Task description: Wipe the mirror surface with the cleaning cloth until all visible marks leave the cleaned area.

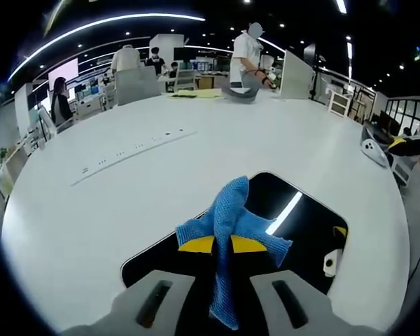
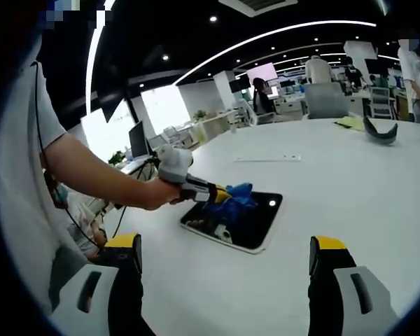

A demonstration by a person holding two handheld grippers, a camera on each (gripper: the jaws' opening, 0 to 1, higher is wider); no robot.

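Left gripper [image 1: 222,246] clamping cloth [image 1: 231,224] on mirror [image 1: 294,231]

the person is wearing a white short-sleeved shirt [image 2: 28,140]; grey plastic two-jaw grippers [image 2: 227,262] are showing yellow-tipped black pads.

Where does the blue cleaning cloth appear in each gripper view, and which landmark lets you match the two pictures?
Left gripper view: the blue cleaning cloth is low in the centre, held between that gripper's jaws, draped over the mirror.
Right gripper view: the cloth is left of centre, at the tip of the left gripper, on the mirror's far-left edge.
Shared landmark: the dark rectangular mirror on the white table.
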